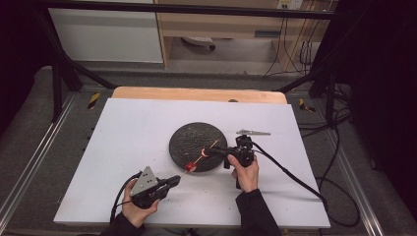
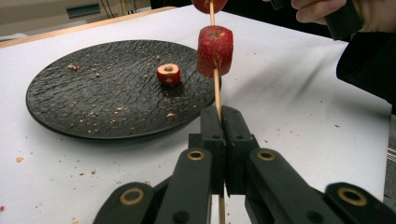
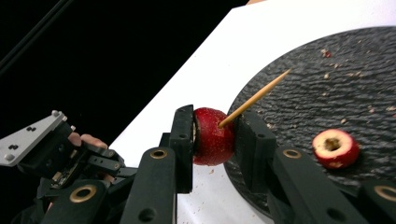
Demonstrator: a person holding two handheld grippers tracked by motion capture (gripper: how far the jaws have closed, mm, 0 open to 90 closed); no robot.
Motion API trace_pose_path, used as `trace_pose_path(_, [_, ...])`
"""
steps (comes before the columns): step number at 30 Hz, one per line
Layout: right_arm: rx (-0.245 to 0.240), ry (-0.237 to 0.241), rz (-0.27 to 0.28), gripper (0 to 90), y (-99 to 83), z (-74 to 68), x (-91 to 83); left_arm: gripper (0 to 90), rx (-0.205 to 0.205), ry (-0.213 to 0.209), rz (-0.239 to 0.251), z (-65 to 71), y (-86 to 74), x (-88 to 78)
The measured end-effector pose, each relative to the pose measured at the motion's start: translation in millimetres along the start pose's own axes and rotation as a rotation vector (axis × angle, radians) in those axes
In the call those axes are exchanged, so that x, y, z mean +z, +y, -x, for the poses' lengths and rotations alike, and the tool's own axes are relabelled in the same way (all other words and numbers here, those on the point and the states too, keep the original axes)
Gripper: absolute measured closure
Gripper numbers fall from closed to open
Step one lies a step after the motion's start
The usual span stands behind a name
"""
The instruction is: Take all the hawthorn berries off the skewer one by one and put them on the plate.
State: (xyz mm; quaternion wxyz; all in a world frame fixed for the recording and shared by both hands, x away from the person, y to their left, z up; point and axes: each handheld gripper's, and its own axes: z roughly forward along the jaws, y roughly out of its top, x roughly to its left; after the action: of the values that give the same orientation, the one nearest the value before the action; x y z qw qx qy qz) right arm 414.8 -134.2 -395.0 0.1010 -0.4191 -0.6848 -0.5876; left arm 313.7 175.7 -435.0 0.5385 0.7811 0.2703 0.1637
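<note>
Near the bench's front edge, the left tongs are pinching the wooden skewer. Farther up it, the right tongs are clamping a red fruit piece, over the black plate's near rim at mid-bench.

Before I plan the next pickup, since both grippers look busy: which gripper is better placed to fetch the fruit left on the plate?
Probably the right gripper: it sits at the plate's edge near the loose fruit piece, though it now clamps a skewered fruit. The left gripper pins the skewer.
</note>
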Motion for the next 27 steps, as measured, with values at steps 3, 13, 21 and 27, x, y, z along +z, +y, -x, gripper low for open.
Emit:
trace_pose_path(3, [-0.002, -0.009, 0.016, 70.9, 5.5, 0.9, -4.1, 88.3, 0.001, 0.001, 0.003, -1.5, -0.2, -1.6])
trace_pose_path(13, [-0.005, -0.044, 0.058, 71.2, 24.9, 8.3, -15.6, 88.3, 0.003, 0.013, 0.0, -3.7, -0.4, -4.8])
trace_pose_path(21, [-0.027, -0.113, 0.125, 71.2, 41.6, 13.5, -28.1, 88.3, -0.003, 0.024, -0.002, -7.6, -1.2, -7.5])
trace_pose_path(27, [-0.032, -0.18, 0.142, 71.2, 47.6, 22.3, -24.3, 88.3, -0.02, 0.043, 0.013, -12.9, 0.1, -12.1])
